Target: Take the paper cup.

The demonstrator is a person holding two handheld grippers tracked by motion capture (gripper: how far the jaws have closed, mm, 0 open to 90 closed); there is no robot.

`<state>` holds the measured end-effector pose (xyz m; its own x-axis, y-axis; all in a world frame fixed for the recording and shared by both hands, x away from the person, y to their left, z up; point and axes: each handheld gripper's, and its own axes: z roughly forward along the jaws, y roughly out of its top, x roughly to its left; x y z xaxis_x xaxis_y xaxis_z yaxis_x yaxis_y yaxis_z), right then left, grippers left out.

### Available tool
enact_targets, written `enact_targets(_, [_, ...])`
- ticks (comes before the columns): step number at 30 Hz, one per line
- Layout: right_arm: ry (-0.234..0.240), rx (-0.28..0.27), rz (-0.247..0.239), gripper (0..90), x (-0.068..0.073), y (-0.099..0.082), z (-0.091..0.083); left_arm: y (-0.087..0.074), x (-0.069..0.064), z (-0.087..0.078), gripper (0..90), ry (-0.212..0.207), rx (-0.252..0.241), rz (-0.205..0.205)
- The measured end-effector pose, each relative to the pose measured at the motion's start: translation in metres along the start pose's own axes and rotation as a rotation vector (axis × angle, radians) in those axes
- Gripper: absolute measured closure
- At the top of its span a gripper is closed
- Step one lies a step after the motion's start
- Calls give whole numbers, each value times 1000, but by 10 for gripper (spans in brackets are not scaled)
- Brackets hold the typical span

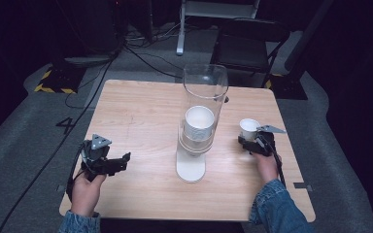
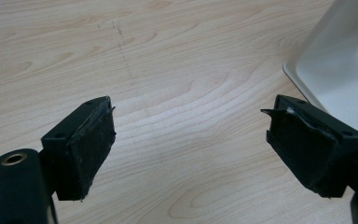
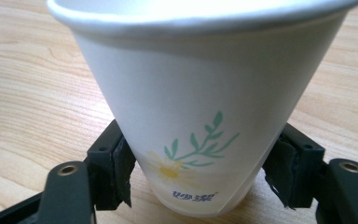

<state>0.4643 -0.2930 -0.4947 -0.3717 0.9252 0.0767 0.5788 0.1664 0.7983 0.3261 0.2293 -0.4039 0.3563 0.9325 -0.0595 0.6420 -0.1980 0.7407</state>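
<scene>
I have the table under both tools, a pale wood-grain top, and the biggest thing on it is the clear tube dispenser standing upright on its white base between my two grippers, with a stack of white cups inside it. From my left gripper, the dispenser base sits just ahead and off to the side of one jaw; this gripper's jaws are spread wide, with bare table between the pads and nothing touched. My right gripper sits on the far side of the dispenser from the left one, and its jaws are drawn in around the lower part of a paper cup, the pads pressing on either flank near the base. The cup stands directly ahead of that gripper, upright, its long axis vertical, mouth up and narrow base down by the table. On the cup's wall facing the right gripper view I see a printed daisy with a green sprig, and beneath it a short line of small blue characters that I cannot read.
</scene>
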Motion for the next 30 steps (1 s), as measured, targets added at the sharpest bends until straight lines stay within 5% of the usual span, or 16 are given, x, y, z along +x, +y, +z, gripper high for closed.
enact_targets(14, [-7, 57, -13, 312, -1, -3, 1, 2, -2, 3, 152, -8, 7, 3])
enact_targets(25, [-11, 75, -11, 151, -5, -2, -4, 5, -3, 8, 152, -20, 8, 10])
enact_targets(30, [-17, 69, -25, 93, -5, 2, -24, 7, -2, 10, 152, -22, 8, 14])
